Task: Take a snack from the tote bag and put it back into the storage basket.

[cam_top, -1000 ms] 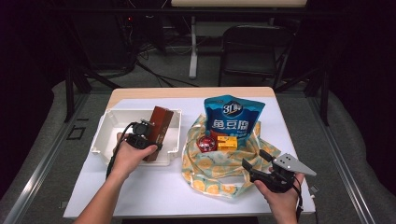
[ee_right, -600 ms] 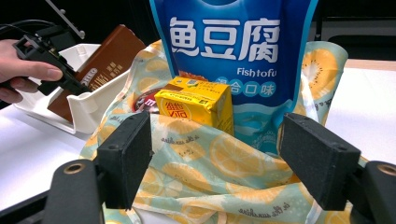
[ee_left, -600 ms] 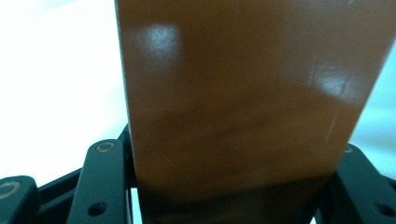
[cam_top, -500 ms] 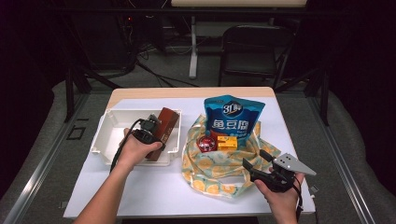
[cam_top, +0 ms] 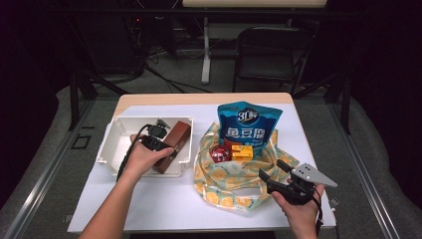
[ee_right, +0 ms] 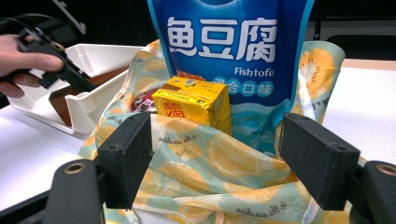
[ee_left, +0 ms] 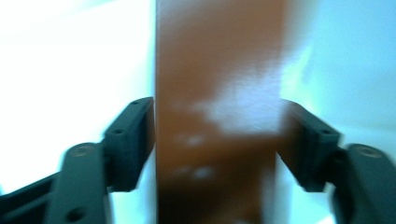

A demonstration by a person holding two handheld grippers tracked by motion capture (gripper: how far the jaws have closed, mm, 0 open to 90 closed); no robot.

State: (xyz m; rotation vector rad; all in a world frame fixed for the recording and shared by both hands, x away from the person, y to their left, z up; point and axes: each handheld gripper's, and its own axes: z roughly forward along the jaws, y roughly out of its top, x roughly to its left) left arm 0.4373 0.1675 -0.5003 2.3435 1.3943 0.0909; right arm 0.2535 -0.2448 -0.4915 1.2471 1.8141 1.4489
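A brown box [cam_top: 175,143] leans inside the white bin [cam_top: 113,145], its upper end near the bin's right wall. My left gripper [cam_top: 160,141] is shut on the brown box [ee_left: 219,84], with one jaw pressed on each long side. At the table's near right, my right gripper [cam_top: 272,170] is held open and holds nothing. It faces a lemon-print cloth bag [ee_right: 205,177]. On that cloth stand a blue fish tofu pouch [ee_right: 229,51], a yellow drink carton [ee_right: 194,105] and a red round can [cam_top: 219,153].
The white table top [cam_top: 164,204] is bare in front of the bin. The cloth bag [cam_top: 231,186] spreads toward the near right edge. A dark chair [cam_top: 271,55] and table legs stand beyond the far edge.
My left gripper has brought the brown box down and slightly nearer, so it lies lower in the bin. The right gripper has not moved.
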